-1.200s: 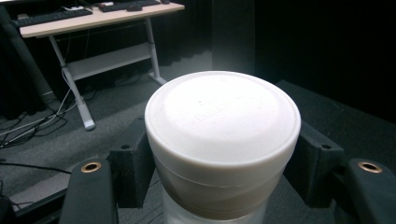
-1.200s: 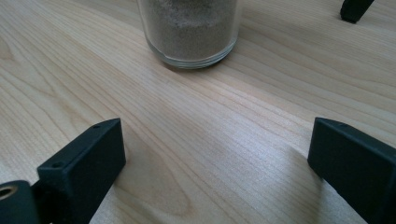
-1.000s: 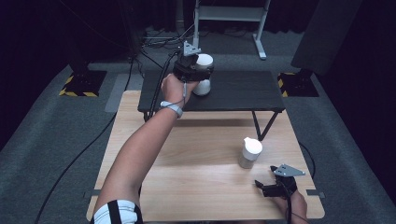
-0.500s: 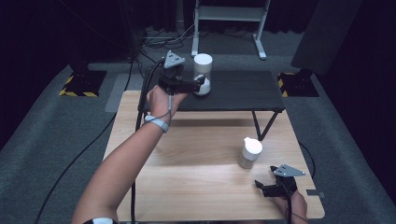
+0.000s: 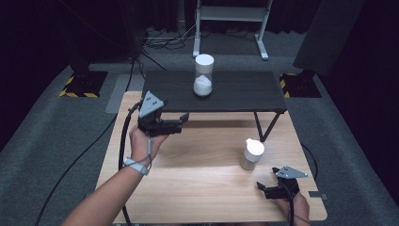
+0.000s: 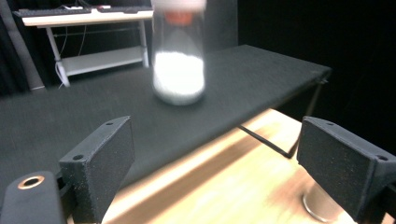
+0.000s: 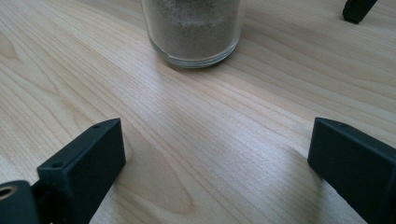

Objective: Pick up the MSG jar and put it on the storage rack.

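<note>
On the black shelf [image 5: 235,92] stands the tall jar [image 5: 203,75], upright and half full of white stuff, nothing touching it. Left gripper [image 5: 181,123] sits well back from it over the bench [image 5: 188,183], jaws just opened and empty. Right gripper [image 5: 267,190] rests spread near the short jar [image 5: 251,153].

Black shelf [image 5: 235,92] bars the far side; wooden table [image 5: 197,188] open.

Smooth pale wood table [image 5: 197,183] with visible grain, matt black cloth-like shelf [image 5: 235,92], clear glossy glass jars [image 5: 203,75] with white lids, matt black plastic jaws, grainy white powder inside.
</note>
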